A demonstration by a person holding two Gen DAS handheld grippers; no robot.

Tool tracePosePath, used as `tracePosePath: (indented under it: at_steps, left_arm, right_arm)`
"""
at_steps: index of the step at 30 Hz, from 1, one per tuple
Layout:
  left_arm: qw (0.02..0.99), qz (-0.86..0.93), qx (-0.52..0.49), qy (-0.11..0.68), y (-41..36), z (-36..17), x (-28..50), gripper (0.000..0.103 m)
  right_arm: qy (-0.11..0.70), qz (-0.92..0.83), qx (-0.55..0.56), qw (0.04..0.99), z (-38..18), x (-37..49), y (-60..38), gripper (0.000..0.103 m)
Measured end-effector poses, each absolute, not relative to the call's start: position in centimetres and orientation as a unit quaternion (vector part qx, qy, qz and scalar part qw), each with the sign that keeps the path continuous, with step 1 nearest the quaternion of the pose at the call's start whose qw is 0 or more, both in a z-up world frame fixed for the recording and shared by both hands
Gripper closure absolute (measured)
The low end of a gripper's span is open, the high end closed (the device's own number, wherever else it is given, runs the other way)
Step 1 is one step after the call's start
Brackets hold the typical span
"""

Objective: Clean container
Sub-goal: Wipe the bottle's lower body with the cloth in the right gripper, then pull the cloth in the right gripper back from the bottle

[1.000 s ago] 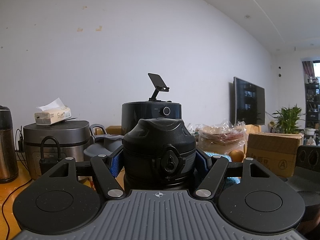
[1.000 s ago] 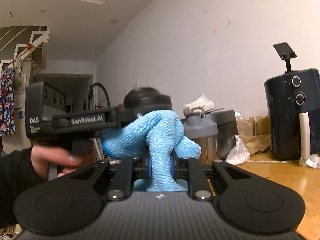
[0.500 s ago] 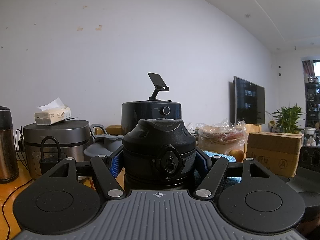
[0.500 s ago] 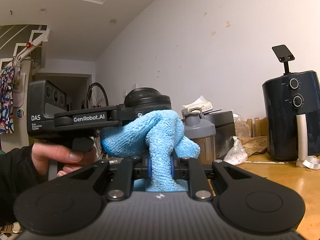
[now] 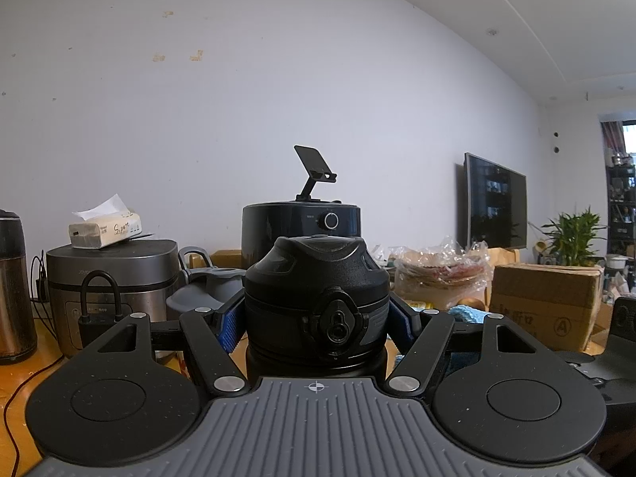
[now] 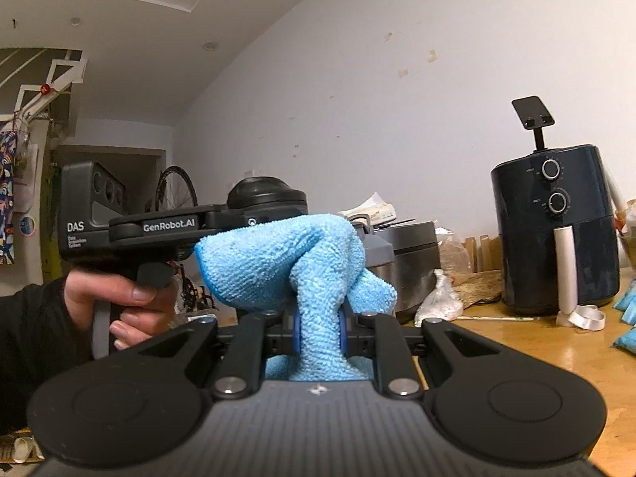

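My left gripper (image 5: 317, 320) is shut on a black lidded bottle (image 5: 317, 298) and holds it upright just below the lid. In the right wrist view the bottle's lid (image 6: 267, 194) shows behind the left gripper's body (image 6: 159, 226). My right gripper (image 6: 318, 332) is shut on a bunched blue cloth (image 6: 286, 262), which is pressed against the side of the bottle below the left gripper. A bit of the cloth shows in the left wrist view (image 5: 465, 312).
A wooden table (image 6: 536, 342) carries a dark air fryer (image 6: 556, 226), a steel rice cooker (image 5: 111, 278) with a tissue pack (image 5: 105, 230), a grey shaker bottle (image 6: 375, 250), plastic bags (image 5: 441, 270) and a cardboard box (image 5: 544, 302). A TV (image 5: 495, 202) hangs on the wall.
The right gripper and cloth have shifted slightly rightward relative to the bottle. The left gripper holds the bottle still.
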State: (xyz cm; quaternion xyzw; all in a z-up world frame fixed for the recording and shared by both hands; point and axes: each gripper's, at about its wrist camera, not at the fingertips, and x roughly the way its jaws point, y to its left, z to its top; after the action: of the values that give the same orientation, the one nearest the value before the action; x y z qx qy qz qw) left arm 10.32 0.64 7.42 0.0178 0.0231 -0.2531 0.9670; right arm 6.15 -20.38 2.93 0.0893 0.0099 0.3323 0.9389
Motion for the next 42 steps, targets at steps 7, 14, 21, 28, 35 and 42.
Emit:
tracePosePath:
  at_steps: [7, 14, 21, 28, 35, 42]
  left_arm:
    - [0.967, -0.253, 0.017, 0.023, 0.8, 7.3, 10.3, 0.035]
    - [0.967, -0.252, 0.015, 0.022, 0.8, 7.2, 10.2, 0.035]
    - [0.968, -0.251, 0.014, 0.021, 0.9, 7.3, 10.1, 0.035]
    - [0.968, -0.251, 0.013, 0.021, 0.8, 7.3, 9.9, 0.035]
    - [0.968, -0.25, 0.012, 0.021, 0.9, 7.3, 9.9, 0.035]
    - [0.968, -0.25, 0.011, 0.02, 0.9, 7.3, 9.9, 0.035]
  right_arm:
    - [-0.002, 0.266, 0.057, 0.962, 2.7, 5.5, -19.5, 0.09]
    - [-0.016, 0.171, 0.029, 0.985, 2.3, 5.0, -18.9, 0.089]
    - [-0.031, 0.08, 0.022, 0.996, 1.6, 4.6, -18.8, 0.089]
    - [-0.042, 0.018, 0.02, 0.999, 1.6, 4.0, -18.9, 0.087]
    - [-0.046, 0.002, 0.017, 0.999, 1.6, 3.8, -18.8, 0.087]
    - [-0.04, -0.001, 0.023, 0.999, 1.7, 4.0, -19.0, 0.087]
